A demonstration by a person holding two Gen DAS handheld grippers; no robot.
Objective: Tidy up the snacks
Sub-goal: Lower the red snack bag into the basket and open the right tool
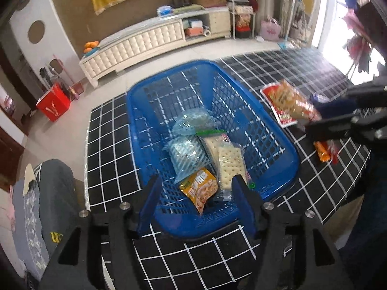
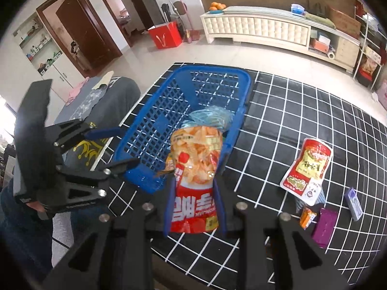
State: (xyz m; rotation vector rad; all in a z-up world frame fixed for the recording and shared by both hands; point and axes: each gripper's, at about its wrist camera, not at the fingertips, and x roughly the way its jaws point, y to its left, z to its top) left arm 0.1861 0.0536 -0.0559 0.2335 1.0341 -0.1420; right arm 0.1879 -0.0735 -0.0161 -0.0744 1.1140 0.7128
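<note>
A black table with a white grid (image 2: 278,111) carries a blue plastic basket (image 1: 278,130) near its left edge. In the basket lie two pale blue bags (image 1: 186,154), two cracker packs (image 1: 229,159) and a yellow snack pouch (image 1: 200,188). The left gripper (image 1: 196,188) hangs above the basket's near end, fingers spread and empty. The right gripper (image 2: 194,193) pinches a red chip bag (image 2: 196,169) above the basket's right rim. A red-and-yellow pouch (image 2: 307,166) lies towards the right edge.
</note>
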